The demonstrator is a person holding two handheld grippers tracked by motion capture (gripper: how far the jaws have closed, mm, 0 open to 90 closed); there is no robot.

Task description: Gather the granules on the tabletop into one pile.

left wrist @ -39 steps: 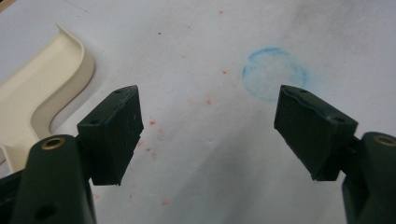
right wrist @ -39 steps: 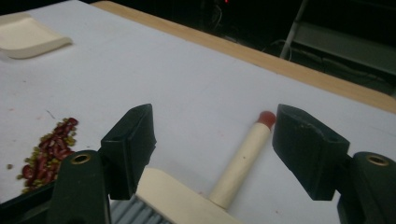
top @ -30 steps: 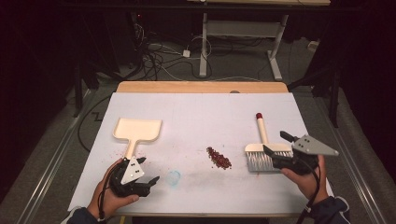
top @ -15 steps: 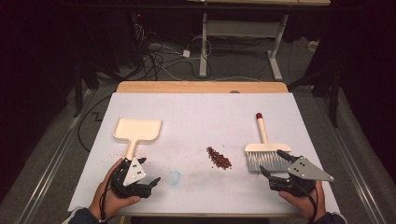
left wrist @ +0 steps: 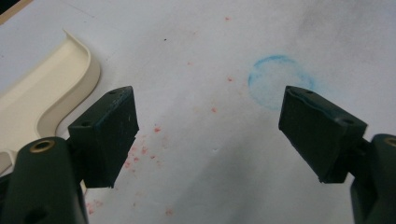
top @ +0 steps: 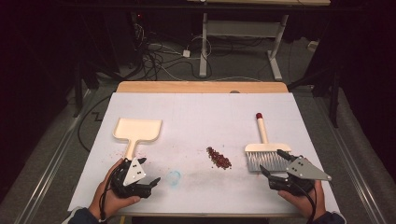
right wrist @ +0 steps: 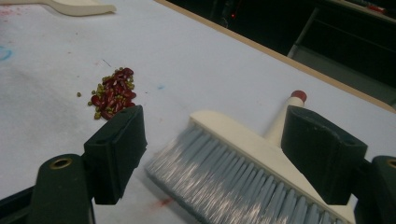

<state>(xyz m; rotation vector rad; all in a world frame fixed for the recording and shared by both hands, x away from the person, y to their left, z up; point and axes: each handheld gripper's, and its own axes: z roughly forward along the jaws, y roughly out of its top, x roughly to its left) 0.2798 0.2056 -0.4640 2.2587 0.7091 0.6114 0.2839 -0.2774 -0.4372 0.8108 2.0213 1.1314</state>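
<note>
Dark room, cables on the floor behind, white-legged desk frame at the back. White sheet covers the tabletop (top: 201, 112), wooden edge showing at the far side.

Left gripper (top: 148, 177) sits at the near-left corner, held in the person's left hand (top: 109, 196). Jaws released, wide gap, nothing between them. Left gripper view: bare sheet between the jaws, faint blue ring mark (left wrist: 279, 81) ahead toward the right jaw, red specks scattered on the sheet. Cream dustpan (top: 137, 132) lies flat just beyond that gripper, handle pointing back at it; its curved rim is just past the left jaw in the left gripper view (left wrist: 51, 88).

Right gripper (top: 273, 165) at the near-right, in the right hand (top: 303, 205). Jaws also released, empty. They sit just short of the brush (top: 266, 154), which lies flat on the sheet: grey bristles toward the gripper, cream head, handle with red tip pointing away. In the right gripper view the bristles (right wrist: 233, 182) fill the gap between the jaws, but I can't tell whether the jaws touch them.

Small pile of red beans (top: 219, 157) with some green ones mixed in, mid-tabletop, just left of the brush, well apart from the dustpan.

No readable writing or labels anywhere.
</note>
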